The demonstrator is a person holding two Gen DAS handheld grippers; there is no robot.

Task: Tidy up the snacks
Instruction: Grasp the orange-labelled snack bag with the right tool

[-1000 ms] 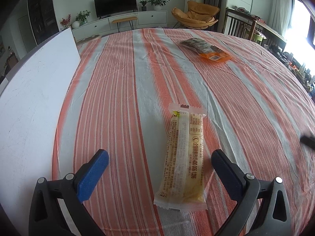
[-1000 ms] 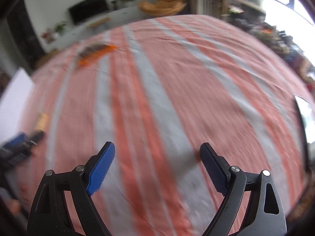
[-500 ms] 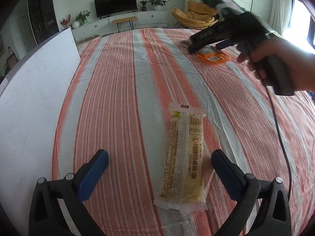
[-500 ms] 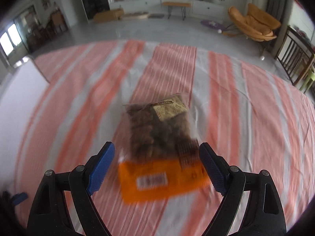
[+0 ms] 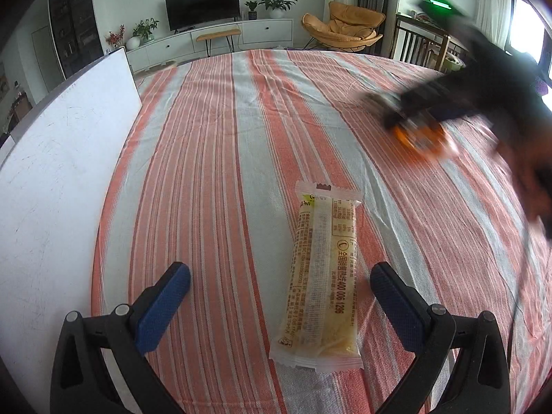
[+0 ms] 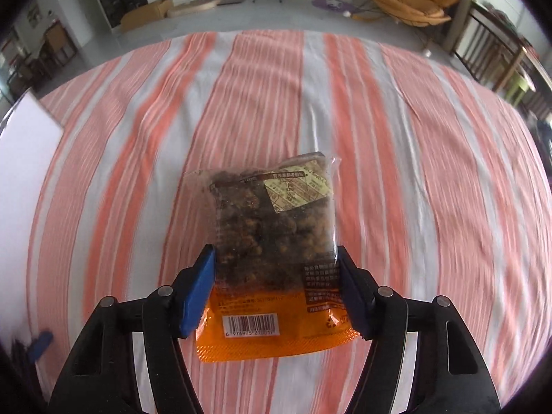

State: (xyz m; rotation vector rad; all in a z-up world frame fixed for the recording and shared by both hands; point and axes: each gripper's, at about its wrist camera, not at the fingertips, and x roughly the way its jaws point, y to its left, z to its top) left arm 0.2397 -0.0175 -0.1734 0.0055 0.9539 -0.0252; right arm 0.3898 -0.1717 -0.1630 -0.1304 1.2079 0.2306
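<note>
The right claw (image 6: 276, 289) is pinching the orange nut packet (image 6: 272, 252) by its sides for carrying; the left claw (image 5: 279, 296) is gaping wide, straddling the yellow bar (image 5: 319, 276).

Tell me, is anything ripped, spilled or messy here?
Nothing stands out. The orange bag of brown snacks looks sealed and whole between the right gripper fingers. The long yellow snack packet lies flat and closed on the striped tablecloth, slightly slanted, in front of the open left gripper.
</note>
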